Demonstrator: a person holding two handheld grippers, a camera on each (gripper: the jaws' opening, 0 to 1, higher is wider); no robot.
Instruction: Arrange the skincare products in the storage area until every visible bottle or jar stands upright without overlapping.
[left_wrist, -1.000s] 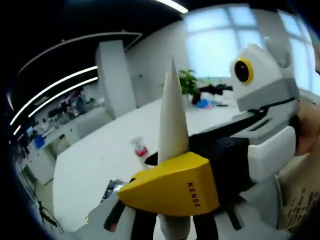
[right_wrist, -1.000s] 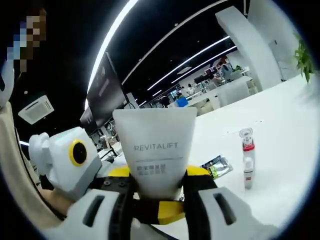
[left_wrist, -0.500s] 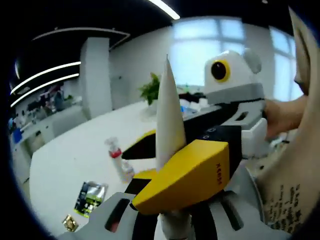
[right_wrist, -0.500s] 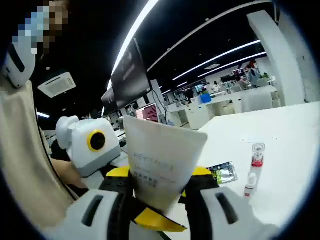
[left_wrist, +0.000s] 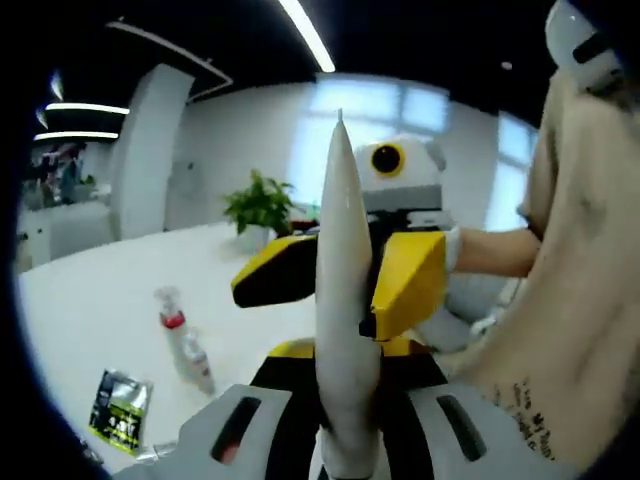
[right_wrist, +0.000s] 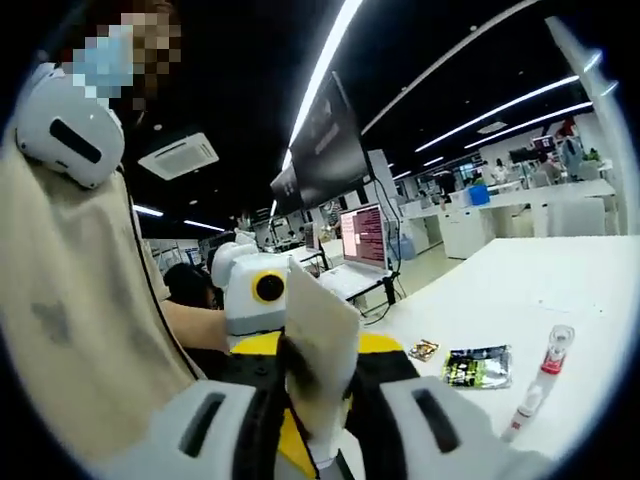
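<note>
Between both tongs (left_wrist: 345, 300) (right_wrist: 315, 385): white tube (left_wrist: 342, 300) clamped; its print unreadable.

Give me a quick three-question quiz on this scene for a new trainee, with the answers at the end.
1. True or false: both grippers are shut on the white tube.
2. Multiple choice: where is the small red-banded bottle? A) lying on the white table B) held in the left gripper C) standing on a shelf
3. Fill in: the dark sachet lies between the red-banded bottle and a smaller ____ packet.

Key: 1 true, the tube is also pinched by the right gripper. 2 A. 3 gold.
</note>
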